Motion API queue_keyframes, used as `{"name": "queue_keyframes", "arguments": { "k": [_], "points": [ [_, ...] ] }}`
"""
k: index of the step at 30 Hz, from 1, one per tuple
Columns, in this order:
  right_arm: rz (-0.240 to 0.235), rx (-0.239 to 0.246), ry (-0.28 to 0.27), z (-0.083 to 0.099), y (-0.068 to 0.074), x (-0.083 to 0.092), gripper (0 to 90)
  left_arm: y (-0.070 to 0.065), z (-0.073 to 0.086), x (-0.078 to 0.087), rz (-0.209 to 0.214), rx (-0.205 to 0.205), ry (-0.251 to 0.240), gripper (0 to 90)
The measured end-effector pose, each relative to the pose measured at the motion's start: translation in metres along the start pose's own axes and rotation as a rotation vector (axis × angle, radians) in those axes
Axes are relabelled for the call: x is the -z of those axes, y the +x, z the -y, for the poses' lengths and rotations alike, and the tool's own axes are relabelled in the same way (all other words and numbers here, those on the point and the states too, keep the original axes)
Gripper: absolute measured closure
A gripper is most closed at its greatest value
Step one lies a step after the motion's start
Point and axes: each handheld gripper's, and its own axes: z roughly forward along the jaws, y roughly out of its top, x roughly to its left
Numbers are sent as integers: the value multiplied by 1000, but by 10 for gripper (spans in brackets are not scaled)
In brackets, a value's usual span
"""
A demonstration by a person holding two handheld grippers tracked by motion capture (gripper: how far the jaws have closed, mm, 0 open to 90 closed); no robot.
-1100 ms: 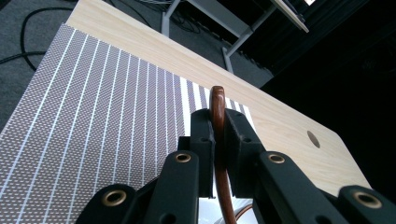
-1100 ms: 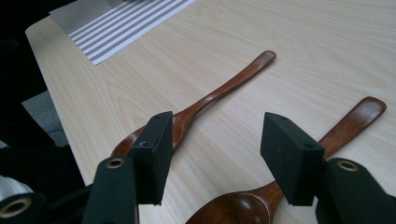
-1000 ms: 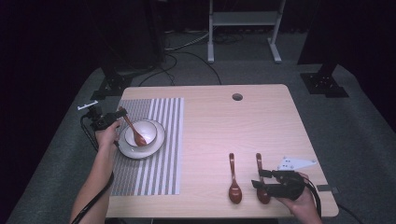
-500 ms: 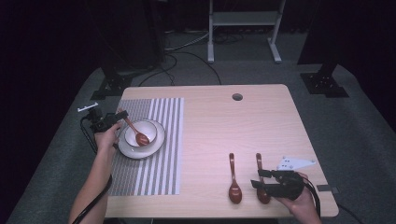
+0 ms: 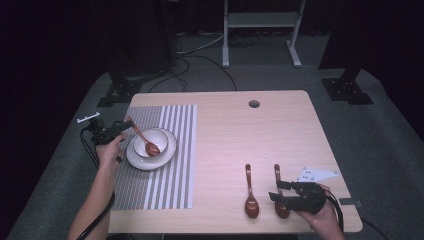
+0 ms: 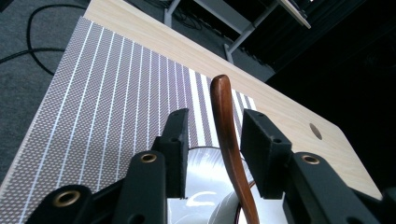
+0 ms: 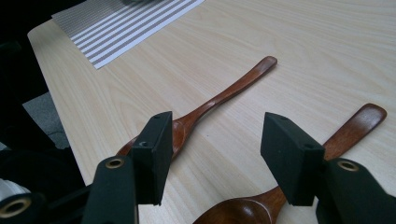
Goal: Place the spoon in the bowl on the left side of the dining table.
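Observation:
A brown wooden spoon (image 5: pixel 144 141) lies with its head in a white bowl (image 5: pixel 163 138) on a white plate (image 5: pixel 137 162), its handle leaning up over the left rim. My left gripper (image 5: pixel 121 128) is at that handle's tip. Its jaws have just been opening and stand open, with the handle (image 6: pixel 226 126) loose between them. Two more wooden spoons (image 5: pixel 250 192) (image 5: pixel 277 175) lie side by side near the table's front right. My right gripper (image 5: pixel 278 192) hovers open over their bowl ends; in its own view one spoon (image 7: pixel 219 98) lies left and one (image 7: pixel 350 130) right.
The plate sits on a grey-and-white striped placemat (image 5: pixel 170 165) on the left of the light wooden table (image 5: pixel 250 135). A round cable hole (image 5: pixel 254 104) is at the back. Dark stands and cables are on the carpet beyond the table.
The left jaws have parted from the spoon handle, and the spoon now rests on its own in the bowl. The right gripper has stayed put.

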Motion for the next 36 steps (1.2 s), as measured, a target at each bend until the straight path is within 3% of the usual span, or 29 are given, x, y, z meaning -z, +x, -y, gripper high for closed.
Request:
{"name": "queue_keyframes", "arguments": {
  "k": [9,20,23,28,36],
  "points": [
    [6,-9,1,0,-3,-1,411,0,2,6,1,-4,4,540],
    [21,-29,-3,3,-6,2,386,1,6,16,-13,-33,25,339],
    [24,-28,-5,2,-5,2,376,2,8,19,8,-23,44,287],
    [28,-21,-6,0,-3,3,366,-2,11,23,8,-34,54,229],
    [37,-22,-3,0,-2,5,352,-12,17,31,18,-101,96,181]
  ]
}}
